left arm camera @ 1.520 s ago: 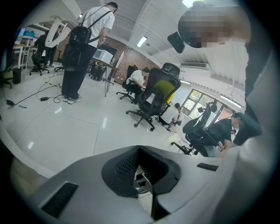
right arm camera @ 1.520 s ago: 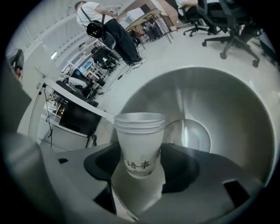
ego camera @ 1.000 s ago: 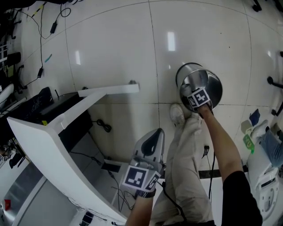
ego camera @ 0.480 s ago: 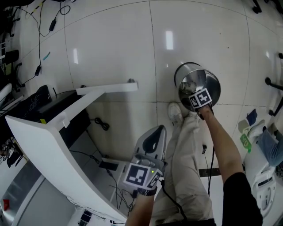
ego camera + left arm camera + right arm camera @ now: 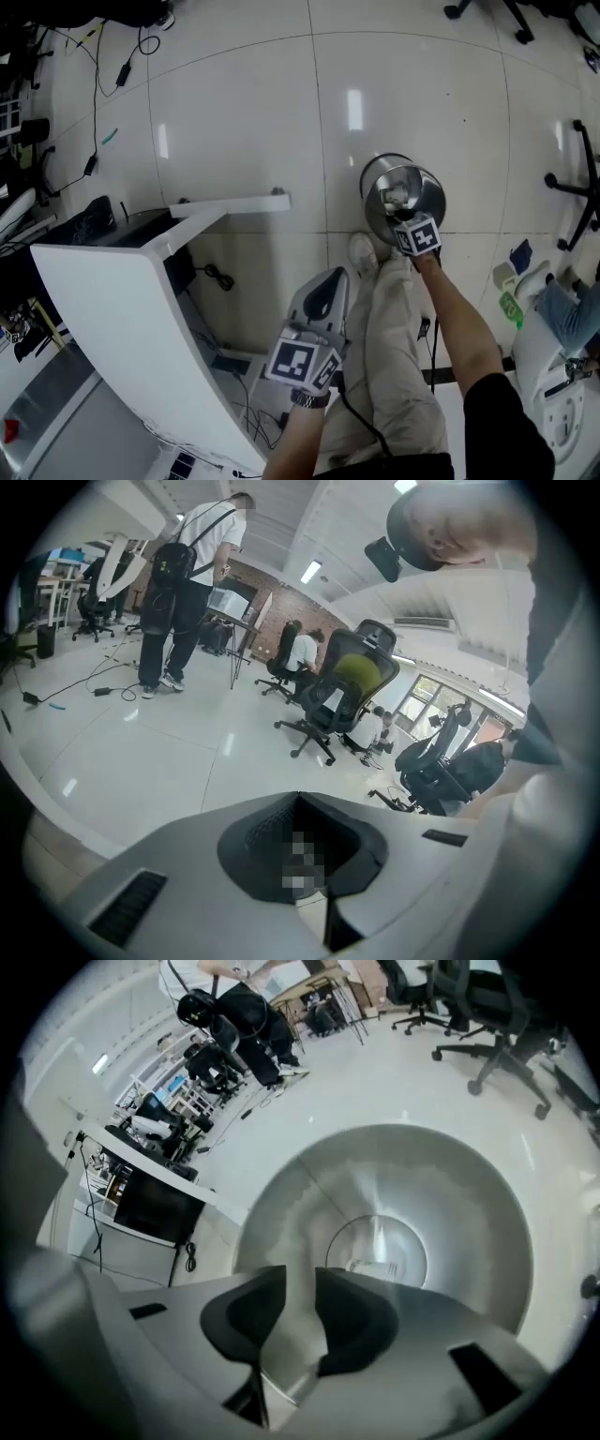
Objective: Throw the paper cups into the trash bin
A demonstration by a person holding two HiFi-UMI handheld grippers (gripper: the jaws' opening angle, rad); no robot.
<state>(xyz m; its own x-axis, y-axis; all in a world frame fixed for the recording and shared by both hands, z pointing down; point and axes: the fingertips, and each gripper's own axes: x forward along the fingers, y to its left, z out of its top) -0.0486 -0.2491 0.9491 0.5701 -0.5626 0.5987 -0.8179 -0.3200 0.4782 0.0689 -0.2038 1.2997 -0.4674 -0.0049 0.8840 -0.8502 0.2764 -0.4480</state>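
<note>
Surroundings, all placed from the trash bin (image 5: 424, 187). It is a round metal bin, mouth up, on the pale tiled floor (image 5: 234, 122). The wearer's shoe (image 5: 364, 251) sits just beside its base on the near side, and the trouser leg (image 5: 389, 356) runs back from there. A white desk (image 5: 112, 300) stands well off to the bin's left with cables (image 5: 220, 272) on the floor under it. An office chair (image 5: 572, 178) stands well off to its right.

I see the right gripper (image 5: 298, 1279) over the bin's near rim, pointing steeply down into it. Its jaws have just been closing. They now stand a narrow gap apart with nothing between them. In the right gripper view they cover the near part of the bin's bottom.

The paper cup (image 5: 372, 1265) is a small white shape on the bin's bottom. It seems to lie on its side, long axis across the right gripper view. Which end is the mouth I can't tell.

The left gripper (image 5: 325, 284) is well short of the bin, beside the leg. Its jaws are together and hold nothing.
</note>
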